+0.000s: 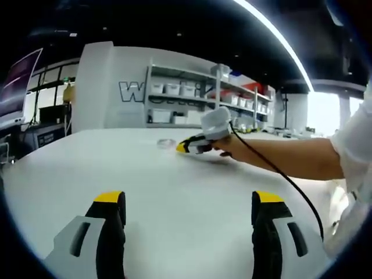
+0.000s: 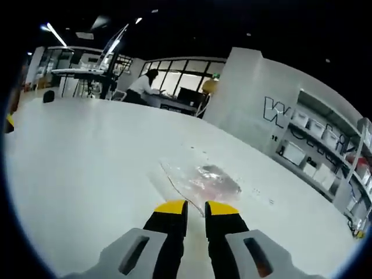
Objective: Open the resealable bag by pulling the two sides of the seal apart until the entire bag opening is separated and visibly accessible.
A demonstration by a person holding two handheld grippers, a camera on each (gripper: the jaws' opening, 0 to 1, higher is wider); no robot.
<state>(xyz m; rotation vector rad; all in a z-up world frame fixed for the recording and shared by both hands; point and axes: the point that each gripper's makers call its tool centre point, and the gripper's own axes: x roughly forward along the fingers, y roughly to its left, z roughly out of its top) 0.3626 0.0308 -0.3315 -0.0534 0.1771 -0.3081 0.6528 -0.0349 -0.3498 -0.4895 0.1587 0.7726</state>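
A clear resealable bag (image 2: 202,179) lies flat on the white table (image 2: 87,168), with something pinkish inside. Its near corner runs down between the yellow tips of my right gripper (image 2: 196,208), whose jaws stand almost together on that corner. In the left gripper view the same bag (image 1: 167,142) is a small clear patch far across the table. There the right gripper (image 1: 183,146), held by a hand, has its yellow tip at the bag. My left gripper (image 1: 189,199) hovers over bare table well short of the bag, its jaws wide open with nothing between them.
The person's forearm (image 1: 290,157) and a black cable (image 1: 290,183) reach in from the right across the table (image 1: 174,174). Shelves with white bins (image 1: 180,93) stand behind the table. A person (image 2: 141,86) sits at a far desk.
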